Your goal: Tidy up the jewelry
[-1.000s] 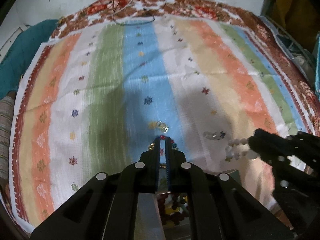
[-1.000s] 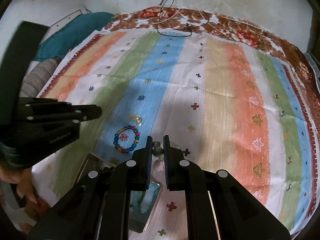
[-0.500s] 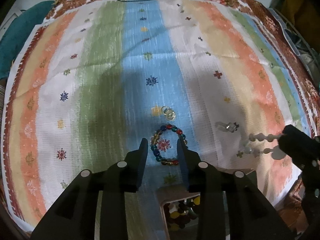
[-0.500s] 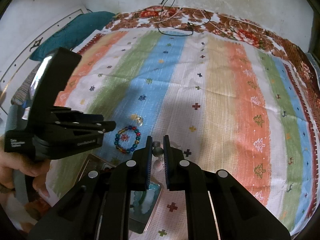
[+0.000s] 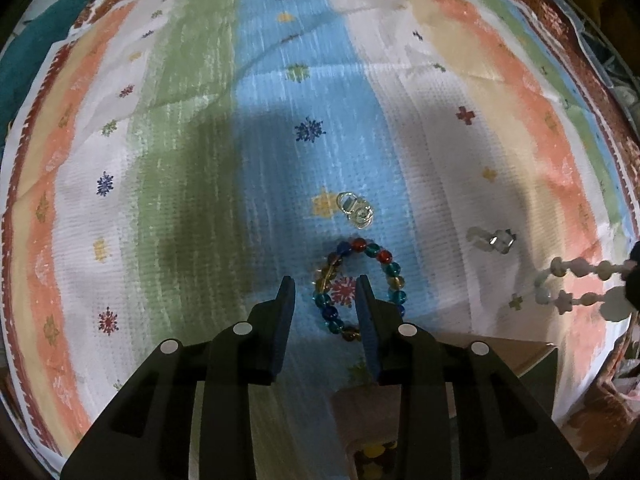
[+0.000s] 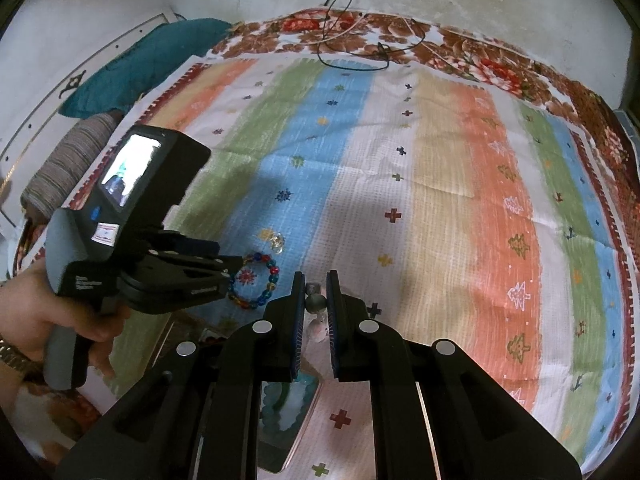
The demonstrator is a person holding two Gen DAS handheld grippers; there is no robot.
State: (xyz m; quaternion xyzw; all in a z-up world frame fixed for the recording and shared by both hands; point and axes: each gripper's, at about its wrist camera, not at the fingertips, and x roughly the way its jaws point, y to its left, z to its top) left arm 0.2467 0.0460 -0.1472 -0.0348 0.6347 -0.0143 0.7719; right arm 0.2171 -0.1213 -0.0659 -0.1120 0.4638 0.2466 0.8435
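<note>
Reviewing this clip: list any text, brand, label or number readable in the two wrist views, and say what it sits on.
No text can be read.
Left tongs body: faint embossed lettering on its side, too small and blurred to read.
White sticker on the same body: a red mark, illegible.
Its small screen: a picture only, no words.
Striped cloth: printed motifs, no writing.

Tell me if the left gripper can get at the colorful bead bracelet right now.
Probably yes. The left gripper is open and right over the bracelet on the cloth; nothing lies between them, and the ring sits apart beyond it.
</note>
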